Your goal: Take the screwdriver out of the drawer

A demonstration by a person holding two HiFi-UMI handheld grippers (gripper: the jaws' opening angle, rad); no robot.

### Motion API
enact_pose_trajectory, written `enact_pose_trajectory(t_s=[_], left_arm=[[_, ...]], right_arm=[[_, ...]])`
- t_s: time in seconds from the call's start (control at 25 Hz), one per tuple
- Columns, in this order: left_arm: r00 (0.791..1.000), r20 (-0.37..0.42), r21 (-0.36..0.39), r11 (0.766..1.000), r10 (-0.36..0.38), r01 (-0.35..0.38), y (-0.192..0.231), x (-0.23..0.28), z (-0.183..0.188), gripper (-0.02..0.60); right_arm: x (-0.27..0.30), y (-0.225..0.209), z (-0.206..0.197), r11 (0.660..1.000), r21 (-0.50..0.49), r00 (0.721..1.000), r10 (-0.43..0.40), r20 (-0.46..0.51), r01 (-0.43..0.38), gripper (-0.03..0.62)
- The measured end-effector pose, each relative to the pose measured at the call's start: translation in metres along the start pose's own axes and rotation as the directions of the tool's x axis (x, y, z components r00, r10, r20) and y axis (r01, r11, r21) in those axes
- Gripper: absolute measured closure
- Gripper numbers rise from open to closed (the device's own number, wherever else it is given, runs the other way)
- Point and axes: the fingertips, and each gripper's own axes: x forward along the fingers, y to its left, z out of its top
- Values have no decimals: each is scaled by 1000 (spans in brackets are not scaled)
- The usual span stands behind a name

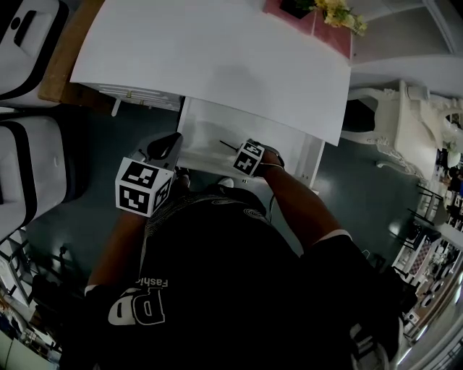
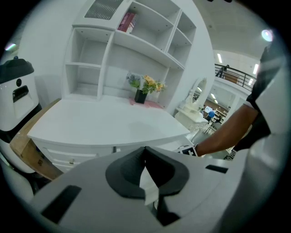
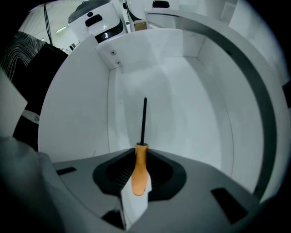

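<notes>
The screwdriver (image 3: pixel 139 172) has an orange handle and a thin black shaft (image 3: pixel 143 119). In the right gripper view the handle sits between the dark pads and the shaft points away over the white floor of the open drawer (image 3: pixel 186 104). My right gripper (image 3: pixel 142 154) is shut on the handle and points down into the drawer (image 1: pixel 217 119). In the head view only a bit of the shaft (image 1: pixel 227 144) shows beside the right gripper (image 1: pixel 251 157). My left gripper (image 1: pixel 168 147) hovers at the drawer's left front corner, and in its own view the left gripper (image 2: pixel 145 150) is shut and holds nothing.
The white desk top (image 1: pixel 217 50) overhangs the drawer's back. A flower vase (image 1: pixel 336 13) stands at the desk's far edge, under a white shelf unit (image 2: pixel 132 50). A white ornate chair (image 1: pixel 405 123) is to the right; white appliances (image 1: pixel 29 43) and a cardboard box (image 2: pixel 27 154) are to the left.
</notes>
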Motion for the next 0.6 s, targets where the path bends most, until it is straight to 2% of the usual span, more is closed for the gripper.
enact_pose_trajectory(t_s=[0.16,0.28,0.6], left_arm=[[1000,-3,-5,1000,4,-4,0,0,-2,568],[1000,-4,-5,1000,3,-3,-2,1,-3,568],[1000,-8,-15,1000,12,-13,0,-5,-9,568]], right_arm=[[-6,-20,5,997,32,995,-76,58,74,511],[-5,-24,4,994,2,991,-109,73,109,500],[2,-22,6,992,-29,989,-124,80,126,497]])
